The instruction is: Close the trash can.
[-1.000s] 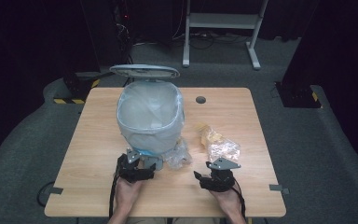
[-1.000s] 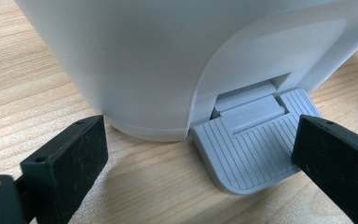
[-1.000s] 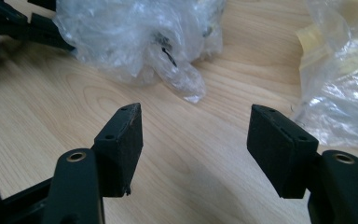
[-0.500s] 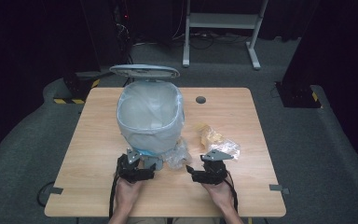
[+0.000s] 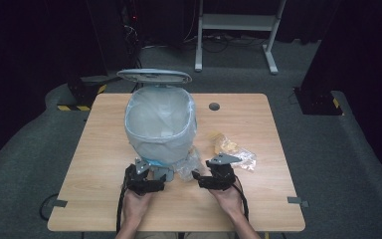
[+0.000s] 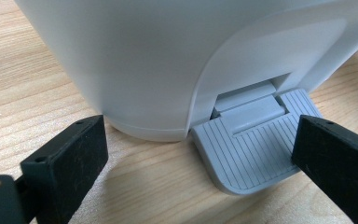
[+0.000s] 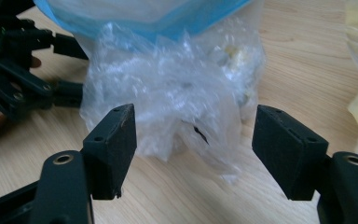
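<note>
Bright table — dark, murky surroundings

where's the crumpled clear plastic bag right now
In the high view the crumpled clear plastic bag lies on the table's near side, against the bin's foot, just ahead of the right gripper's open jaws.

Wooden table (image 5: 104,149) on grey carpet (image 5: 328,164), dark surroundings
</note>
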Action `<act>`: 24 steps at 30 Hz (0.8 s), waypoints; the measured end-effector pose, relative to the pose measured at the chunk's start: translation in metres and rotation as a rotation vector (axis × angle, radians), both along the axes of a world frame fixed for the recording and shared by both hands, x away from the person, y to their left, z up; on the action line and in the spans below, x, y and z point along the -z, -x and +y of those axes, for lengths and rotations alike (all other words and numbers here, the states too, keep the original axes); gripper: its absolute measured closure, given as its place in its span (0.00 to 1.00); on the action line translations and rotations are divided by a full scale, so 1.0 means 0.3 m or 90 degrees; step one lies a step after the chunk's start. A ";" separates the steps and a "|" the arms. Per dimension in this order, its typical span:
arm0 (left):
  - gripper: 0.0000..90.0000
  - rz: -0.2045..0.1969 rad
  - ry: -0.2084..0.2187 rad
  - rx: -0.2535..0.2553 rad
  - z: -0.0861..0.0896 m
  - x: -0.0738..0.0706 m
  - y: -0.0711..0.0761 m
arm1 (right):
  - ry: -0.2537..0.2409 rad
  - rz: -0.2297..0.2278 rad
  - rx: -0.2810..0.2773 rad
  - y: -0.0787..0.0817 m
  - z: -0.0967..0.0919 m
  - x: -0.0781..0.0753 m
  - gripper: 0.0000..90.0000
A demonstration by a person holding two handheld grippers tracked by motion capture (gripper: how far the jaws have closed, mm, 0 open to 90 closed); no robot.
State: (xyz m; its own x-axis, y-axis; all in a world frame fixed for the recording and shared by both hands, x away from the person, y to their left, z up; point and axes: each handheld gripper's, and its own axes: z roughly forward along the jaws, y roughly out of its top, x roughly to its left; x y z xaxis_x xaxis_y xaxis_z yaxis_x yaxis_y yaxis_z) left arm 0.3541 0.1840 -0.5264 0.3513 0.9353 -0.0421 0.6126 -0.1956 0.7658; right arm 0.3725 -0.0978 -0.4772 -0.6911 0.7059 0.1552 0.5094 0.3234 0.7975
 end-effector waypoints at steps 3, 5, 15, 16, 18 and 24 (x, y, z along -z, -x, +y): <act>0.04 0.001 0.001 0.000 0.001 0.000 0.000 | 0.001 -0.002 -0.003 -0.014 0.015 -0.002 0.35; 0.04 0.001 0.001 0.000 0.001 0.000 0.000 | 0.000 0.000 -0.003 -0.018 0.021 -0.002 0.35; 0.04 0.001 0.002 0.000 0.001 0.000 0.000 | -0.005 -0.004 -0.021 -0.048 0.063 0.007 0.43; 0.04 0.000 0.002 0.000 0.001 0.000 0.000 | -0.004 -0.002 -0.025 -0.050 0.066 0.013 0.45; 0.04 0.001 0.002 0.000 0.001 0.000 0.000 | 0.000 0.004 -0.034 -0.055 0.071 0.025 0.49; 0.04 0.001 0.002 0.000 0.001 0.000 0.000 | 0.013 0.015 -0.049 -0.064 0.080 0.053 0.62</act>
State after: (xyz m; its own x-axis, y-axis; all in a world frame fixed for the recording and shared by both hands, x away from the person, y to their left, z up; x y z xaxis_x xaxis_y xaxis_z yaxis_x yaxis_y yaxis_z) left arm 0.3543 0.1842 -0.5264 0.3511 0.9352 -0.0462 0.6137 -0.1925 0.7657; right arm 0.3917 -0.0737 -0.4932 -0.7401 0.6536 0.1586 0.5009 0.3784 0.7784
